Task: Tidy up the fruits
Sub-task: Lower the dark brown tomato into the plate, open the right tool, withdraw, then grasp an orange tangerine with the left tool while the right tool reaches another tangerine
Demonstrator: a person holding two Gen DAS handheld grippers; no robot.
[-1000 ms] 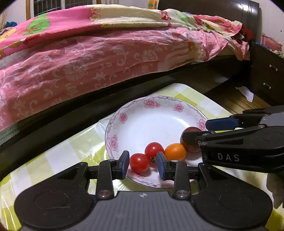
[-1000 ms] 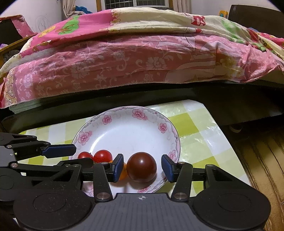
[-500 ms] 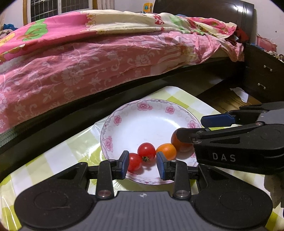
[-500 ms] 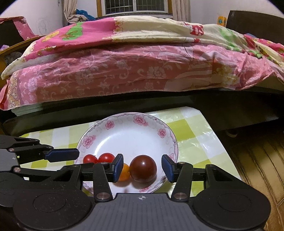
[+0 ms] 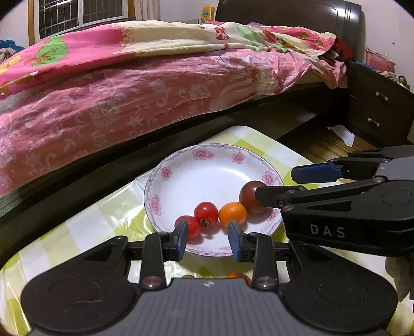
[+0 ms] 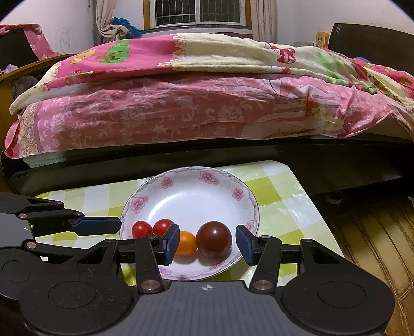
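Bedroom under dim indoor light. Across the middle, a wide bed (image 6: 207,108) on a dark frame, covered with a rumpled pink flowered sheet (image 5: 124,103) and a cream and pink quilt (image 6: 222,54) on top. At the far side, a barred window (image 6: 199,11) with wooden frame and a knotted beige curtain (image 6: 108,18) beside it. White walls (image 6: 64,20). At the right, a dark wooden headboard (image 5: 284,15) and next to it a dark nightstand (image 5: 375,108) with two metal handles. Brown wooden floor (image 6: 375,232), with a white scrap of paper (image 5: 342,133) near the nightstand. In front, a bench (image 6: 279,196) under a shiny green and white checked cover.
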